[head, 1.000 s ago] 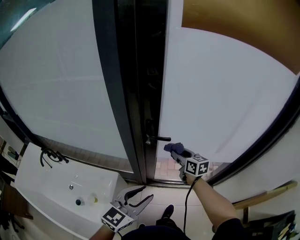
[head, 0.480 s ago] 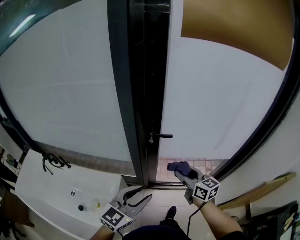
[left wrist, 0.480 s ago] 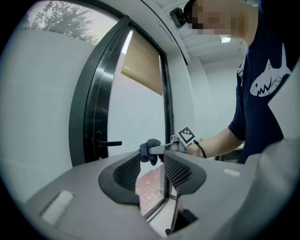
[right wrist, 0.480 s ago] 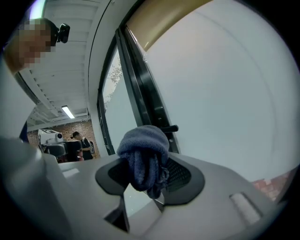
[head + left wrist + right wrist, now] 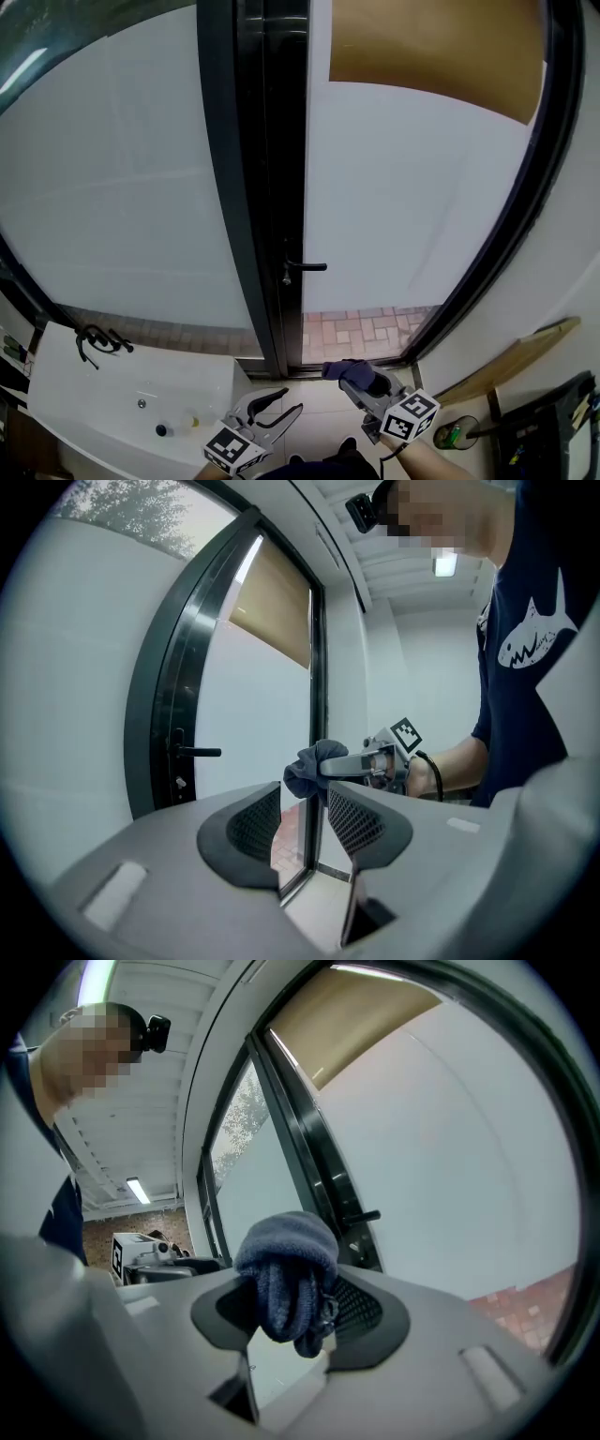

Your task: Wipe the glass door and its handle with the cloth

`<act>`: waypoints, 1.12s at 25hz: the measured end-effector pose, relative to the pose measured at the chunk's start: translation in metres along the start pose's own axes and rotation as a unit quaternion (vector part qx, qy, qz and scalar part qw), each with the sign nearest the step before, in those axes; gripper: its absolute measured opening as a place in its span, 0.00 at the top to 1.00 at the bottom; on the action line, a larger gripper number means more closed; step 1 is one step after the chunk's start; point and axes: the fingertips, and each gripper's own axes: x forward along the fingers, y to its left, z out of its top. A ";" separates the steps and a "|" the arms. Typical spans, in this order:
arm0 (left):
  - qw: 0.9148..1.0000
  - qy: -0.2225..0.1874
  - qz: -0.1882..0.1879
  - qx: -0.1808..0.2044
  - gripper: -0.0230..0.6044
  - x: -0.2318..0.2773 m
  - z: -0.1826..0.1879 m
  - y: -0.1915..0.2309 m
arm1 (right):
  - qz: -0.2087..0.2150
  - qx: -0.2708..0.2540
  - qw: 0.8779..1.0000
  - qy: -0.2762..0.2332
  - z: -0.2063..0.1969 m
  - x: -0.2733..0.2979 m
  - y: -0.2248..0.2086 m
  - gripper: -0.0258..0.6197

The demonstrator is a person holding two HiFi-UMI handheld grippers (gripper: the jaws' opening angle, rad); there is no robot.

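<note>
Cloth point(image 5: 286, 1279) first: a dark blue wad, clamped tight in the right gripper point(image 5: 354, 382), bulging above and below the jaws. It sits low, near the foot of the glass door point(image 5: 412, 206), close to the bottom frame. The head view doesn't show whether it touches the pane.

Now the handle point(image 5: 306, 267), a slim black lever, long axis level, pointing right from the dark door edge. It lies above the cloth and a little to its left, well apart from it. So by my reading the next wipe calls for a climb up the pane and a drift leftward. The right gripper is the nearer one, and the only one carrying cloth.

The left gripper point(image 5: 274, 406) hangs lower left, jaws apart, nothing between them; only door frame and floor show through the gap.

Further out, a white basin point(image 5: 94, 408) with a black tap point(image 5: 94, 339) sits at lower left, and a brown blind point(image 5: 431, 47) covers the door's top. The pane is frosted and pale, so any smears or dirt can't be made out, and its upper edge is cut off.
</note>
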 end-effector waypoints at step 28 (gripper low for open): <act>1.000 0.010 0.006 0.014 0.72 0.044 0.019 -0.061 | 0.025 -0.025 0.999 -0.002 0.016 -0.089 0.006 0.68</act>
